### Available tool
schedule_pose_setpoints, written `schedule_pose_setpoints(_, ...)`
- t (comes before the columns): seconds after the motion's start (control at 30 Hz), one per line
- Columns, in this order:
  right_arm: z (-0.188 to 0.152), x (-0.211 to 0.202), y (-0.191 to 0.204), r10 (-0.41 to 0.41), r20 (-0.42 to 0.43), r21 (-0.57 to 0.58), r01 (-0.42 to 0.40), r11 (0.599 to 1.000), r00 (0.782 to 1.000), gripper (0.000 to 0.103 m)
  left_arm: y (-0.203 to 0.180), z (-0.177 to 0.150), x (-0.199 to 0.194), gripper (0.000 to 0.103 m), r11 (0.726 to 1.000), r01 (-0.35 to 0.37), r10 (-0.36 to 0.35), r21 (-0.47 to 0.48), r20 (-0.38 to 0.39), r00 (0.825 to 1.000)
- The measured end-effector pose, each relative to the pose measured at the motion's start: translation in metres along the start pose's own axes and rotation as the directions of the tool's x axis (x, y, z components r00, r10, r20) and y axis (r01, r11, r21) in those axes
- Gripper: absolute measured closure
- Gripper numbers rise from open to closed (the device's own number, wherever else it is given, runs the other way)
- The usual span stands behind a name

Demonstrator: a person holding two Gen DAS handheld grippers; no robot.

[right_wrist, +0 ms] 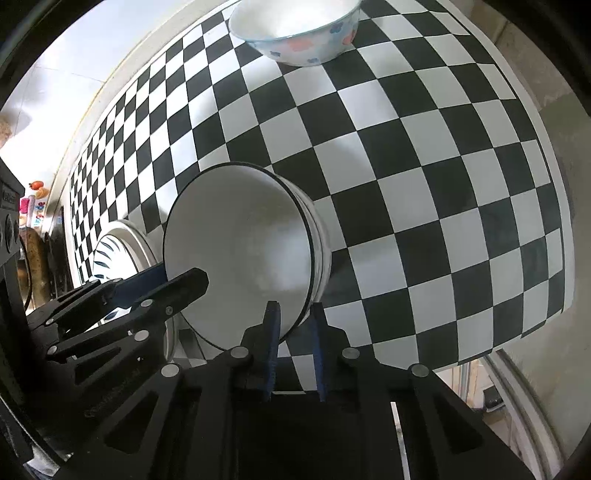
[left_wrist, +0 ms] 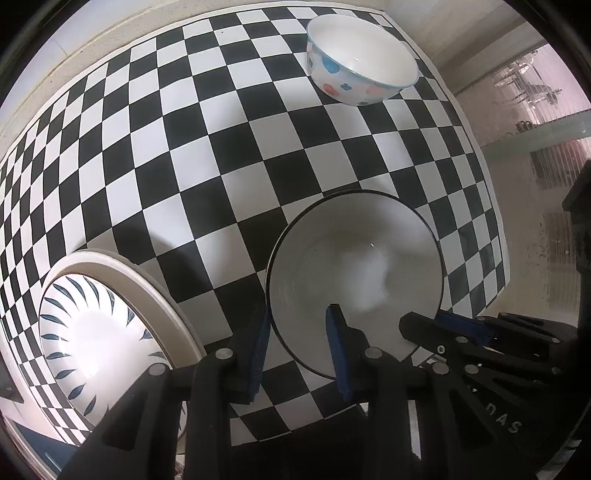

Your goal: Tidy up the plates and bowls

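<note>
A white bowl with a thin black rim [left_wrist: 354, 258] [right_wrist: 236, 236] is over the checkered mat, its opening tipped toward the cameras. My left gripper [left_wrist: 299, 332] [right_wrist: 181, 273] is shut on the bowl's near-left rim, one blue pad outside and one inside. My right gripper [right_wrist: 293, 321] [left_wrist: 424, 319] is shut on the opposite rim in the same way. A white bowl with pink and blue flower dots [left_wrist: 362, 62] [right_wrist: 299, 29] stands upright at the mat's far end. At the near left, a blue-leaf-patterned dish [left_wrist: 92, 332] [right_wrist: 110, 254] sits on a cream plate [left_wrist: 147, 288].
The black-and-white checkered mat [left_wrist: 221, 147] [right_wrist: 424, 184] covers most of the table. Its right edge meets bare tabletop [left_wrist: 517, 229]. Small colourful items [right_wrist: 35, 192] lie beyond the mat's left side.
</note>
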State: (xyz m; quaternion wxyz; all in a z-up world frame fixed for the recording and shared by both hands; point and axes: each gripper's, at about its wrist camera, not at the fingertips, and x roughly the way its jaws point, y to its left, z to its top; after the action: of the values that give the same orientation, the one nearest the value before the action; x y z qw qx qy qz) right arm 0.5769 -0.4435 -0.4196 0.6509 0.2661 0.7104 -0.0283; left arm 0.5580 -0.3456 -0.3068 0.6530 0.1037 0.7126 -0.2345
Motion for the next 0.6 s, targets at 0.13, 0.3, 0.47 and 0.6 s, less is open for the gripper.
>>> schedule_pose_setpoints(0.13, -0.004, 0.001, 0.001, -0.027, 0.014, -0.02, 0.027, 0.999, 1.0, 0.087, -0.003, -0.002, 0.0, 0.075, 1.0, -0.02, 0.02, 0.012, 0.009, 1.0)
schedule_pose_setpoints(0.3, -0.001, 0.001, 0.002, -0.022, 0.006, -0.022, 0.022, 1.0, 1.0, 0.087, -0.004, -0.001, 0.002, 0.075, 1.0, -0.028, 0.028, 0.01, 0.009, 1.0)
schedule_pose_setpoints(0.47, -0.002, 0.0, 0.001, -0.015, -0.001, -0.01, 0.015, 1.0, 1.0, 0.086, -0.004, -0.002, 0.0, 0.075, 1.0, -0.029, 0.029, 0.002, 0.01, 1.0)
schedule_pose_setpoints(0.6, -0.005, -0.006, 0.001, -0.006, 0.003, -0.019, 0.006, 1.0, 1.0, 0.086, -0.007, -0.009, -0.013, 0.074, 0.998, -0.055, 0.055, 0.006, 0.042, 0.998)
